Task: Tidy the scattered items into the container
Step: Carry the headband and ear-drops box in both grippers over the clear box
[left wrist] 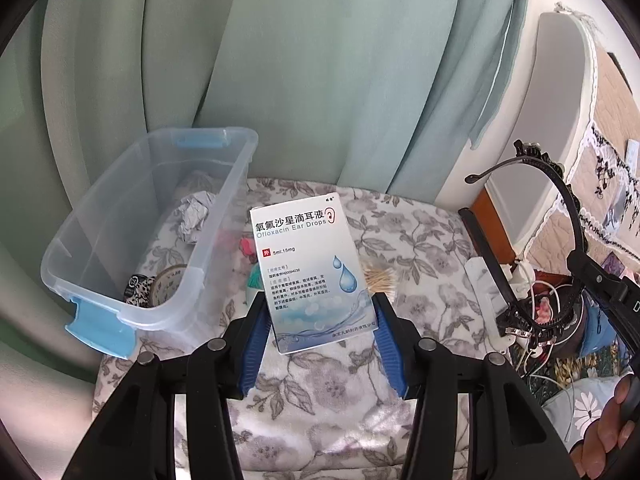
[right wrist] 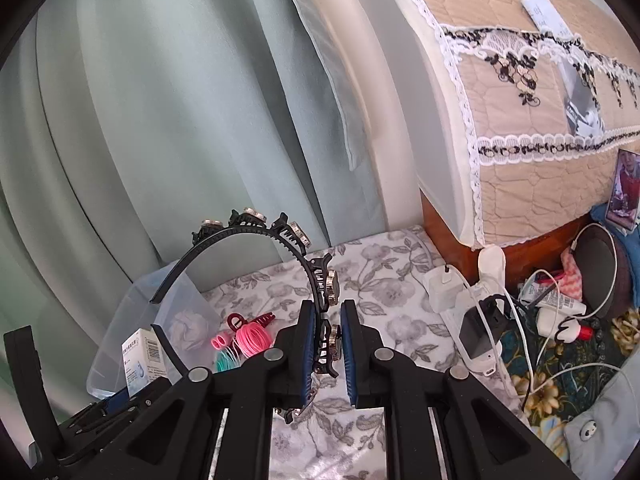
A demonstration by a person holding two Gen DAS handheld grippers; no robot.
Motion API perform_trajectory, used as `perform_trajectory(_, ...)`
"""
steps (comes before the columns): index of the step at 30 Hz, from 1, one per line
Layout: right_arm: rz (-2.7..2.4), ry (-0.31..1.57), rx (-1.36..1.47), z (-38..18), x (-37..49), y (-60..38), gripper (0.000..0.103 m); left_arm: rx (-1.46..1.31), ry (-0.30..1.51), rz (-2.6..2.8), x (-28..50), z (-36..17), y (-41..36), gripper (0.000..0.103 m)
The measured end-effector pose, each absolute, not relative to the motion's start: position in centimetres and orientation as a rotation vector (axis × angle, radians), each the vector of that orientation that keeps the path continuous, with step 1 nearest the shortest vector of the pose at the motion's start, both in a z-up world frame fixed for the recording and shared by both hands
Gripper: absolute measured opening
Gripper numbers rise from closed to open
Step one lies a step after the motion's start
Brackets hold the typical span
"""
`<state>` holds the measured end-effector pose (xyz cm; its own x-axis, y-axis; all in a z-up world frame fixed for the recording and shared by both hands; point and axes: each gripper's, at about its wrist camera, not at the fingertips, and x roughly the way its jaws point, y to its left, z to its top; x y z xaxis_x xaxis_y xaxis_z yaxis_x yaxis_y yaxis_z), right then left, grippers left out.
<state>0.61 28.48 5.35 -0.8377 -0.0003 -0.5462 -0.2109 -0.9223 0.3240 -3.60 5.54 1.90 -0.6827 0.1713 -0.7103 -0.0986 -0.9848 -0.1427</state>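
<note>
My left gripper (left wrist: 320,306) is shut on a white and blue ear drops box (left wrist: 312,272), held upright above the floral cloth. A clear plastic container (left wrist: 218,236) with blue latches sits to its left, with crumpled paper (left wrist: 194,216) and tape rolls (left wrist: 168,284) inside. My right gripper (right wrist: 328,310) is shut on a black toothed headband (right wrist: 240,236) with small clips, lifted off the cloth; the headband (left wrist: 560,184) also shows at the right of the left wrist view. Pink hair ties (right wrist: 252,340), a dark red claw clip (right wrist: 252,320) and cotton swabs (left wrist: 380,278) lie loose beside the container (right wrist: 132,320).
A power strip with chargers (right wrist: 444,292) and tangled white cables (right wrist: 532,340) crowd the right side. A quilt-covered piece of furniture (right wrist: 532,160) stands behind them, and green curtains (left wrist: 300,80) hang at the back. A hand (left wrist: 608,436) grips the right tool.
</note>
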Motion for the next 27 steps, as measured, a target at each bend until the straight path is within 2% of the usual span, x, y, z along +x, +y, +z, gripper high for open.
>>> perform_trajectory(11,2.943,0.534,-0.775,8.1,-0.7,26.8,0.014,-1.069,-0.180,2.841,-5.3,4.9,1.5,0.052)
perform_trajectory(27,3.006,0.514,-0.878,4.7,-8.4,26.0,0.014,-1.120,-0.293,2.952,-11.7,3.2,-5.1,0.052)
